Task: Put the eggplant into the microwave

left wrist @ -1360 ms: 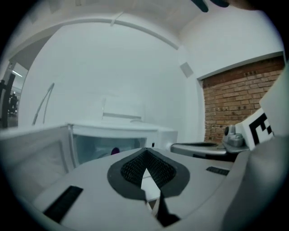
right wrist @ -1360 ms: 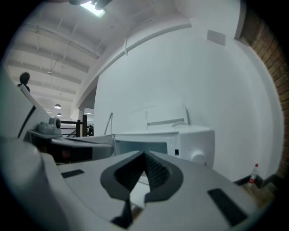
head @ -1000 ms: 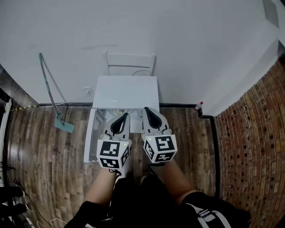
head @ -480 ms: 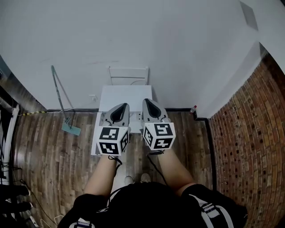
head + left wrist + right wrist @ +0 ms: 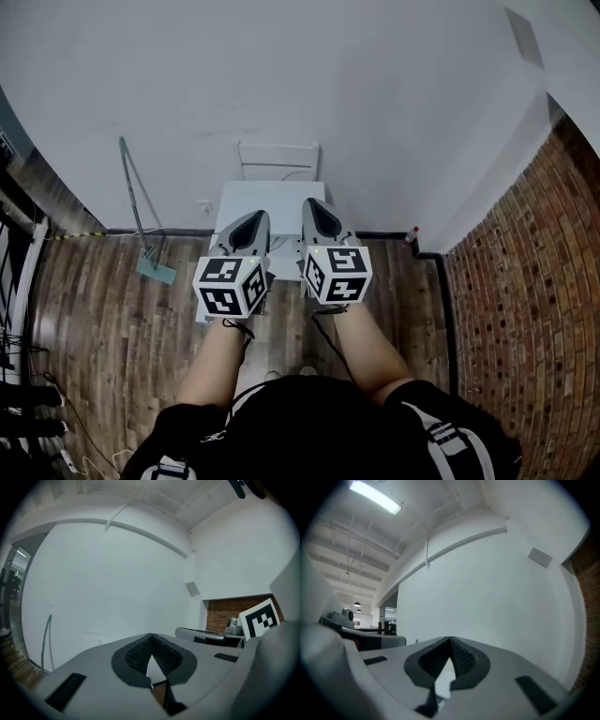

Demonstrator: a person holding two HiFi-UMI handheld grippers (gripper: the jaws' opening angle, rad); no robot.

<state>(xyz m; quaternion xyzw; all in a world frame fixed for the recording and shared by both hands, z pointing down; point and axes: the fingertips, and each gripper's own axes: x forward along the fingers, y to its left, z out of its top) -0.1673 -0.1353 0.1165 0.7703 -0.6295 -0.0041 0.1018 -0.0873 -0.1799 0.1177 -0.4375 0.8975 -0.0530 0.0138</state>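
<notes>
No eggplant shows in any view. A white box-shaped unit (image 5: pixel 272 199) stands on the wood floor against the white wall, and both grippers cover its front. I cannot tell whether it is the microwave. My left gripper (image 5: pixel 253 218) and right gripper (image 5: pixel 310 204) are held high, side by side and level, above that unit. Both point at the wall. In the left gripper view the jaws of the left gripper (image 5: pixel 150 635) meet at the tip with nothing between them. The right gripper (image 5: pixel 450 640) looks the same in its own view.
A white chair (image 5: pixel 278 157) stands behind the unit at the wall. A mop (image 5: pixel 141 217) leans on the wall to the left. At the right stand a small bottle (image 5: pixel 411 233) and a brick wall (image 5: pixel 525 281). The person's arms and dark clothing fill the bottom.
Both grippers have risen toward the head camera, still side by side. The white unit below now looks smaller and is more hidden. The jaws have stayed closed.
</notes>
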